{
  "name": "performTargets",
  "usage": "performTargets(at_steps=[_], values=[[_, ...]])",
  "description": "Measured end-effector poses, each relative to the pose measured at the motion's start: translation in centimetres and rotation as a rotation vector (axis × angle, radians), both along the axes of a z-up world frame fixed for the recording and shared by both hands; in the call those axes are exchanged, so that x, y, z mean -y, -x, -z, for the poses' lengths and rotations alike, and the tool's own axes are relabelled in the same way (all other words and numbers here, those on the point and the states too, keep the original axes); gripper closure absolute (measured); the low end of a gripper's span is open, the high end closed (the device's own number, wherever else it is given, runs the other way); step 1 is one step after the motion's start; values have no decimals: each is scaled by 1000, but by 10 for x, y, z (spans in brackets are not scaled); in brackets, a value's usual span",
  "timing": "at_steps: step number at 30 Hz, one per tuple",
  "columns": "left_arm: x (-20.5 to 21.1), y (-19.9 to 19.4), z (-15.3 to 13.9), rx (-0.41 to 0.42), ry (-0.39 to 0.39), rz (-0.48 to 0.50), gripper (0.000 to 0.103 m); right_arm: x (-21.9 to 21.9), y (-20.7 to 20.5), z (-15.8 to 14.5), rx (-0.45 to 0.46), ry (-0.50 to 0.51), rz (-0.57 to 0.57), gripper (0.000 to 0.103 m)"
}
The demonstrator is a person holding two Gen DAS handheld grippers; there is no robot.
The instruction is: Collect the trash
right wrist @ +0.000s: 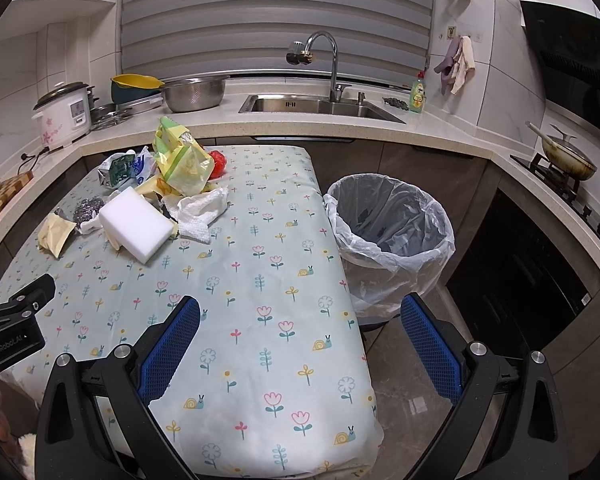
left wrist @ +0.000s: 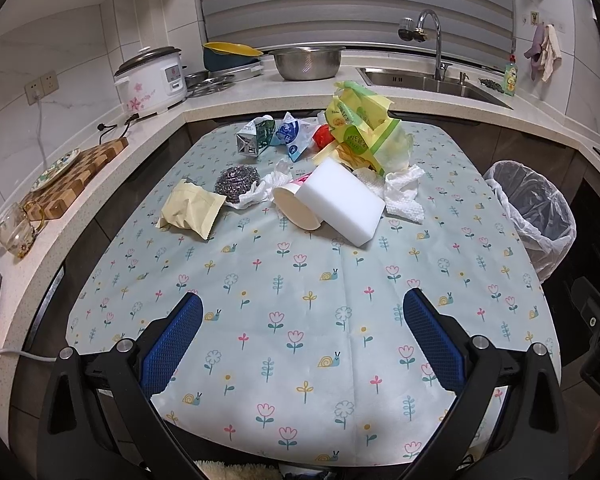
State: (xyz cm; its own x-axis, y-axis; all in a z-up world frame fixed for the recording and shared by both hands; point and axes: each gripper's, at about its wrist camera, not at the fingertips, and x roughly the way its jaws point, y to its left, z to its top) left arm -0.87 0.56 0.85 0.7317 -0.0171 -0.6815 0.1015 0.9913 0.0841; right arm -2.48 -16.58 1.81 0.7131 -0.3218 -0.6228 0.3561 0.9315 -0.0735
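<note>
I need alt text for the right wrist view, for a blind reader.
A lined trash bin stands on the floor beside a table with a floral cloth. Litter is heaped at the far left: a white sponge block, crumpled tissue, yellow bags. The right gripper is open, empty.

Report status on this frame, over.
Left gripper and right gripper open, empty. Trash pile untouched on table. Bin clear, nothing blocking.

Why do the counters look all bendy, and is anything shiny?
Left wrist view: the fisheye lens curves the counter and darkens the corners. Right wrist view: same bending, with lamp glare on the floor; both views are sharp.
</note>
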Motion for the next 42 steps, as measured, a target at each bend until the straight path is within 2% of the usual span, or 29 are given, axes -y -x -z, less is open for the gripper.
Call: performTargets(at_steps=[23,42], values=[[2,-12,10,1,1,6,7,5,-15,7,-12,-15,21,7],[-37,-77,18,9,48,-9,7,-5,-96,22,-13,-95,-14,7]])
